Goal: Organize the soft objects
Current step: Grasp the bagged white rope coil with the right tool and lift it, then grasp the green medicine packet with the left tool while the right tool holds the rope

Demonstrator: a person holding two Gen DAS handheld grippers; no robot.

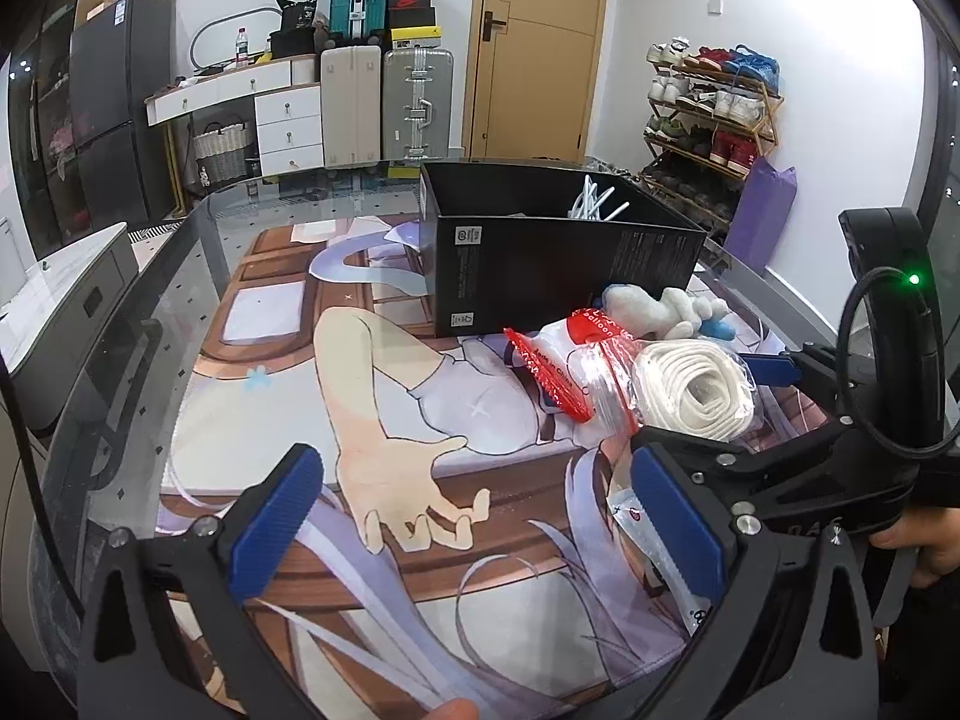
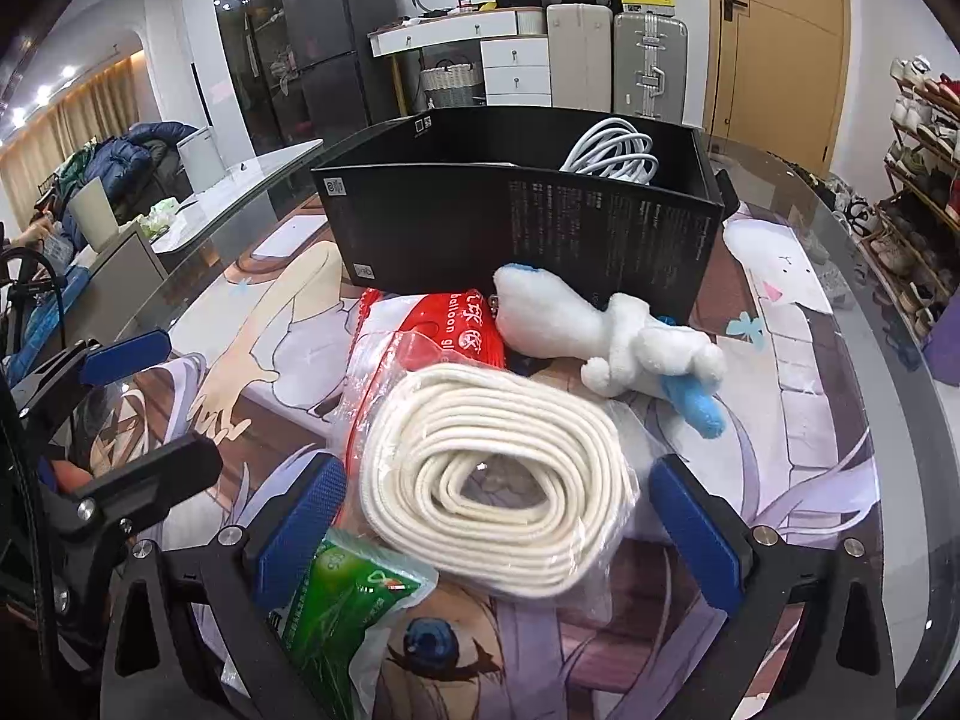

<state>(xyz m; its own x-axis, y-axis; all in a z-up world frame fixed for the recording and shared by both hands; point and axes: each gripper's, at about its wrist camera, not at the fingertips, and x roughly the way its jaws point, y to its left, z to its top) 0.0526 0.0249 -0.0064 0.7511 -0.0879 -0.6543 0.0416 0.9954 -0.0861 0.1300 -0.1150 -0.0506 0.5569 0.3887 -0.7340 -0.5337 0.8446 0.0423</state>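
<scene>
The coil of white rope in its clear plastic bag (image 2: 498, 480) is lying on the desk (image 2: 840, 372), on the printed anime mat, near the front of the black cardboard box (image 2: 522, 222). The right hand-held gripper (image 2: 498, 534) is standing wide open around the coil, holding nothing. The left hand-held gripper (image 1: 474, 522) is also wide open and empty, hovering over the mat beside the pile.

Around the coil are lying a red balloon packet (image 2: 456, 330), a white plush toy with a blue end (image 2: 606, 330) and a green packet (image 2: 342, 612); a white cable (image 2: 612, 156) is sitting in the box.

The risk, probably: the fingers may be catching only the slippery bag, so the coil could slide out, or the green packet could be pinched together.

Readable writing: "balloon" and "Made in China" on the red packet.
</scene>
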